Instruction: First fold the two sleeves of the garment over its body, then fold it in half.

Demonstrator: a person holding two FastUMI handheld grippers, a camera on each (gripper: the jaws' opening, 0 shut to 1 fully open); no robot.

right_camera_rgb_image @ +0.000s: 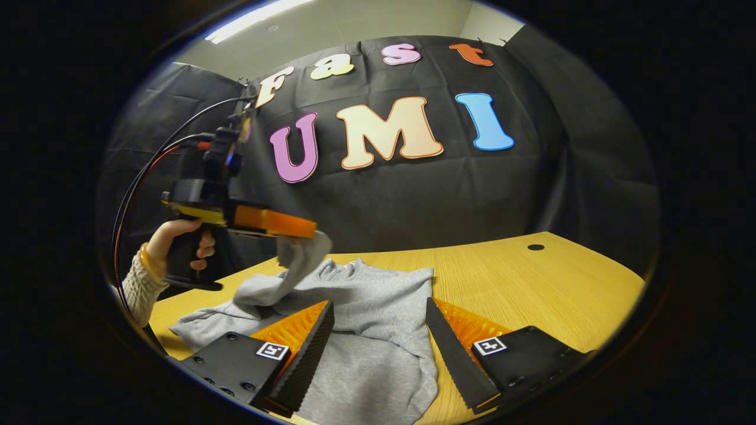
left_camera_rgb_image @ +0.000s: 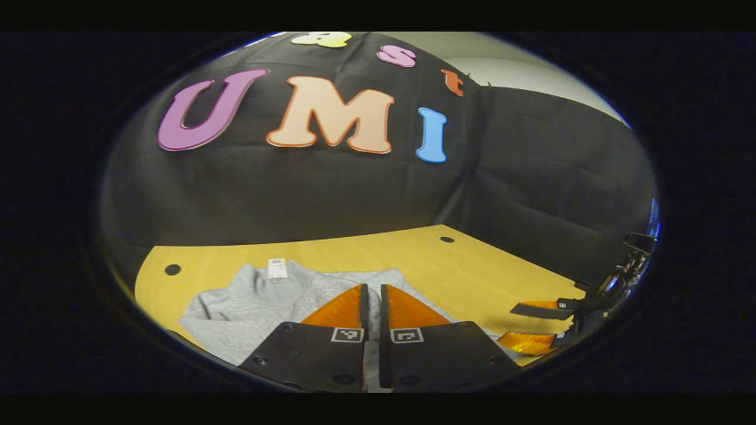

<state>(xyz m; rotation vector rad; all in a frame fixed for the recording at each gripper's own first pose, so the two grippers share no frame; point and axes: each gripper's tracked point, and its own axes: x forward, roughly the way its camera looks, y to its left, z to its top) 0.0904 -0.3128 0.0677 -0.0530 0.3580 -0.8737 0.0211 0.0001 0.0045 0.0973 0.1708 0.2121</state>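
Left gripper view: left gripper (left_camera_rgb_image: 372, 307) fingers pressed together, thin strip of grey fabric between them. Grey sweatshirt (left_camera_rgb_image: 260, 304) lies on the wooden table (left_camera_rgb_image: 472, 265) near its front edge, white neck tag up. Right gripper (left_camera_rgb_image: 540, 324) sits low at the table's right edge.

Right gripper view: right gripper (right_camera_rgb_image: 378, 342) fingers wide apart, over the sweatshirt. Left gripper clamps a lifted sleeve (right_camera_rgb_image: 301, 257); a hand (right_camera_rgb_image: 177, 245) grips its handle.

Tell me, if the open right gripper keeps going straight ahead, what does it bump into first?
Probably the grey garment, which lies between the right gripper's open fingers on the wooden table.
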